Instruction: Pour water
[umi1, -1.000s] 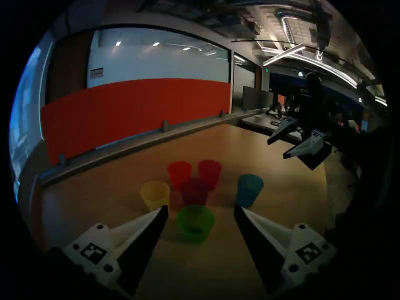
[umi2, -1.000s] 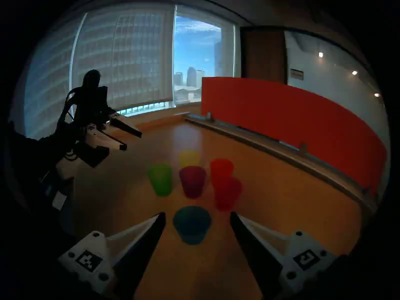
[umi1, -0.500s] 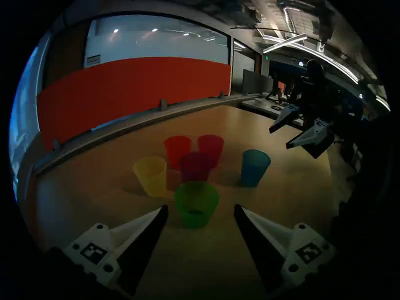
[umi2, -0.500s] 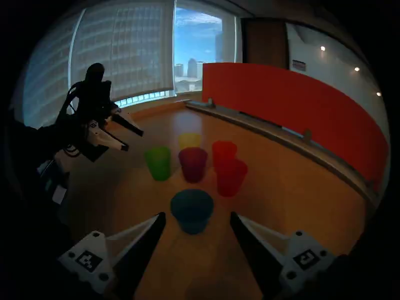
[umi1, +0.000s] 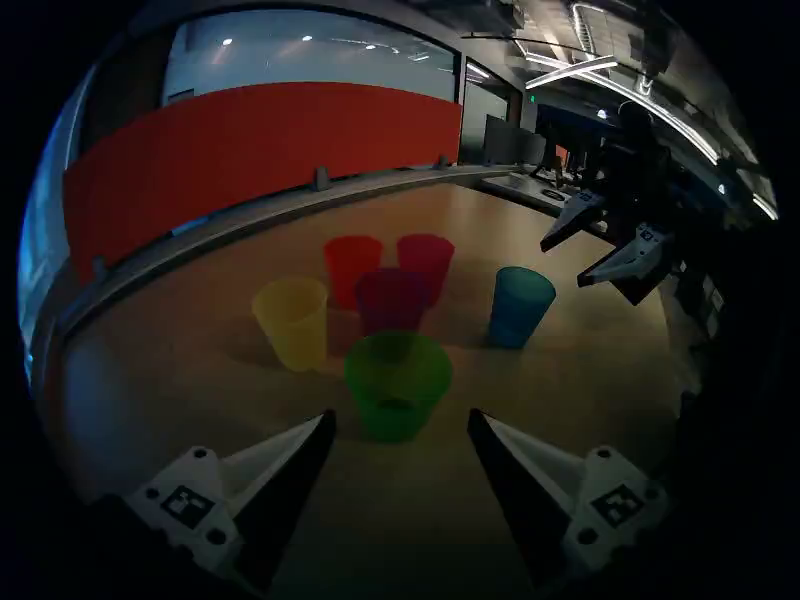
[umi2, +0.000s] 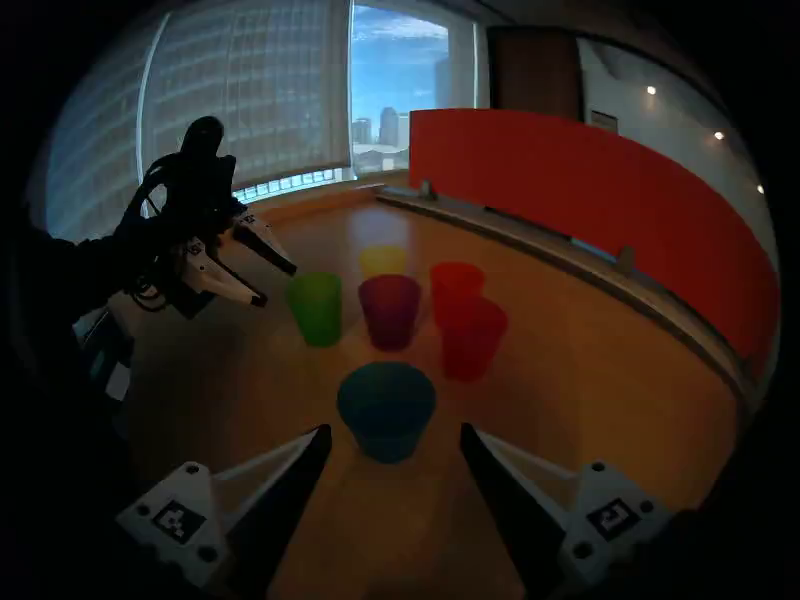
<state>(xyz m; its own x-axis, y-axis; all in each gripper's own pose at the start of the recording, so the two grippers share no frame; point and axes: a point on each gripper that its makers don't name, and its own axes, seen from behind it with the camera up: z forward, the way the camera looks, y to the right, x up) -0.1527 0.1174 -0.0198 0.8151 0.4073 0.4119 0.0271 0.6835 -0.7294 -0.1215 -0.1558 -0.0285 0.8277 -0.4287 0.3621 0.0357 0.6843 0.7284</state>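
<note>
Green cup (umi1: 397, 385) fronts left gripper (umi1: 400, 416), blue cup (umi2: 386, 408) right gripper (umi2: 393, 430), fingers (umi1: 290, 470) spread empty; maroon cup (umi1: 392, 298) crowds behind

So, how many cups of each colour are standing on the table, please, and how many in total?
Yellow cup: 1
Red cups: 2
Maroon cup: 1
Green cup: 1
Blue cup: 1
Total: 6 cups
</note>
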